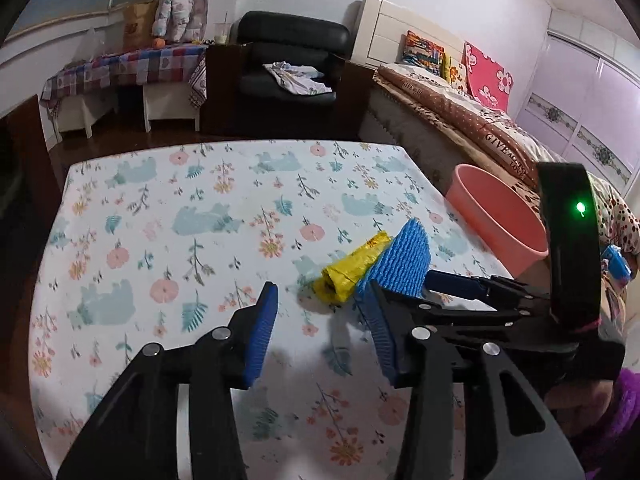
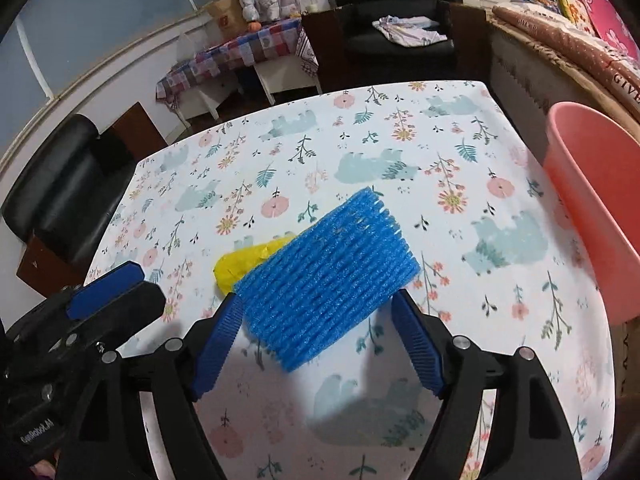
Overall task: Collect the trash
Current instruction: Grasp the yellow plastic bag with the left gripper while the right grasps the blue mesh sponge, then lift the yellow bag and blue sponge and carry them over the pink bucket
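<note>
On the table under a white cloth printed with flowers and pale blue bears [image 2: 200, 184], the left gripper [image 1: 322, 330] fills the lower part of its own view, jaws spread with nothing between them. Just above its right finger in that view lies a crumpled yellow plastic wrapper [image 2: 244, 264], touching a blue ribbed foam net sleeve [image 2: 328, 280], which overlaps the wrapper's right end. The right gripper [image 2: 318, 346] stands wide open around the sleeve's near end, pads [image 2: 218, 344] just beside it; whether they touch it I cannot tell. At the right edge of both views stands a pink plastic basin [image 2: 592, 200]; its inside is hidden. Beyond the table stands a black leather armchair [image 1: 292, 60] holding a crumpled pale cloth [image 1: 296, 78].
</note>
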